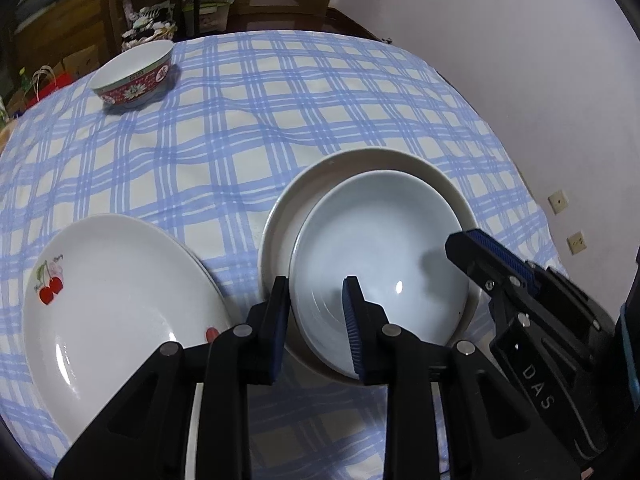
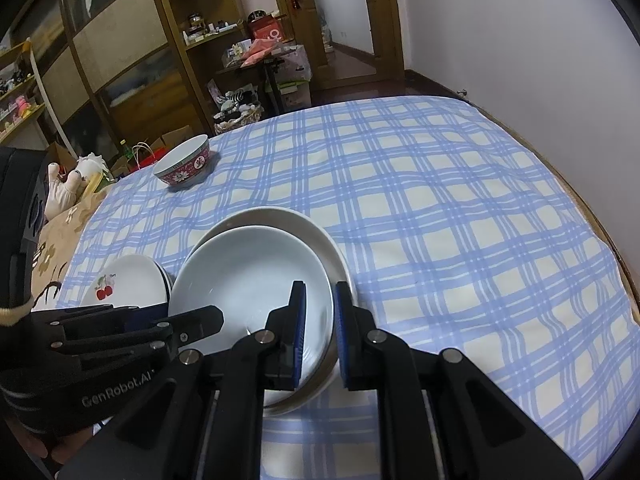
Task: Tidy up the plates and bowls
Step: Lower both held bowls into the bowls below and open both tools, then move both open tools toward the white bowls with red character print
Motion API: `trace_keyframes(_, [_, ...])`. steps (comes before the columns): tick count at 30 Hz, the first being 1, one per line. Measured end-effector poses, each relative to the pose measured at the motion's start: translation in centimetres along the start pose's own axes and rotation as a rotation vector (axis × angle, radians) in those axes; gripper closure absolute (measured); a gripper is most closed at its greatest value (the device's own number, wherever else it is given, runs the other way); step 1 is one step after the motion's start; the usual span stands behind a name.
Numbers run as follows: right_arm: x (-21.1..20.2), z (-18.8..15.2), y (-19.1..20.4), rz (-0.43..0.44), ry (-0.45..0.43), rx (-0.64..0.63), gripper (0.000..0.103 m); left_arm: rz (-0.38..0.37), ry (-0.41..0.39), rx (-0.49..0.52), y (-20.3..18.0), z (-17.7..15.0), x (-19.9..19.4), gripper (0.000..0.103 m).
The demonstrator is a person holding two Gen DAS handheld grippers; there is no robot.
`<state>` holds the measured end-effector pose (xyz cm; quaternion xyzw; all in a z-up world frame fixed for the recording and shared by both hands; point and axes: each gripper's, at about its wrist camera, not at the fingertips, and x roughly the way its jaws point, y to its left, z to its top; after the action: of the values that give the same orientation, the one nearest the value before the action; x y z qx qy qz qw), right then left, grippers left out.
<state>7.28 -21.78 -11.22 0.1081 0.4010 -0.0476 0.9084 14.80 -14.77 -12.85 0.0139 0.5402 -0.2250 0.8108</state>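
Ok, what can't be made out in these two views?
Left wrist: the pale bowl's near rim, behind the left gripper.
Right wrist: the cherry plate's near half, behind the left gripper.
Both: what lies under the cherry plate; only an edge shows.
Both: the red bowl's pattern, too small to read.

A blue-checked tablecloth [image 2: 440,208] covers the table; behind it stand wooden shelves [image 2: 192,20] and a stuffed toy [image 2: 64,188].

A home: wooden shelves [image 2: 192,20] of clutter, checked tablecloth [image 2: 420,208]
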Motion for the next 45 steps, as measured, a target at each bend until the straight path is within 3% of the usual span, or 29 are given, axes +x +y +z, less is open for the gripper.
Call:
trace_keyframes(7, [0.0,-0.1,0.0,-0.005,-0.001,-0.007,0.088,-0.022,0.01,0.001,0.2,-0.2,-0.4,0.072])
trace_keyframes(12, [-0.3,-0.2,0.1,0.011,-0.009,0.006,0.088,-0.039,0.01,0.003,0.0,-0.4,-0.9,0.064])
trace_keyframes(17, [-0.6,-0.2,0.0,0.02,-0.019,0.01,0.088,0.006,-0.047,0.021,-0.3,-0.5,-2.4,0.051])
trace_keyframes(28, [-3.3,1.2,0.0,0.067,-0.072,0.024,0.087,0.027,-0.115,-0.004,1.7,0.1,-7.1,0.049])
trace_keyframes(32, [-4.8,2.9,0.8,0.092,-0.115,0.012,0.065,0.058,-0.172,-0.03,4.1,1.3,-10.7,0.044])
trace_keyframes(36, [-5.5,5.3,2.4,0.122,-0.147,0.002,0.056,0.144,-0.227,-0.033,6.8,2.6,-14.2,0.035])
trace_keyframes(38, [-5.5,6.6,3.5,0.136,-0.164,-0.001,0.039,0.188,-0.236,-0.035,8.3,3.3,-15.4,0.024])
trace_keyframes(42, [-5.0,9.1,5.7,0.156,-0.175,-0.022,0.033,0.249,-0.249,-0.051,11.2,4.4,-16.6,0.016])
trace_keyframes(44, [-4.4,10.3,7.0,0.164,-0.179,-0.038,0.021,0.254,-0.256,-0.076,13.0,5.2,-16.8,0.013])
trace_keyframes(45, [-4.1,10.9,7.6,0.165,-0.18,-0.046,0.021,0.252,-0.258,-0.085,13.8,5.7,-16.7,0.013])
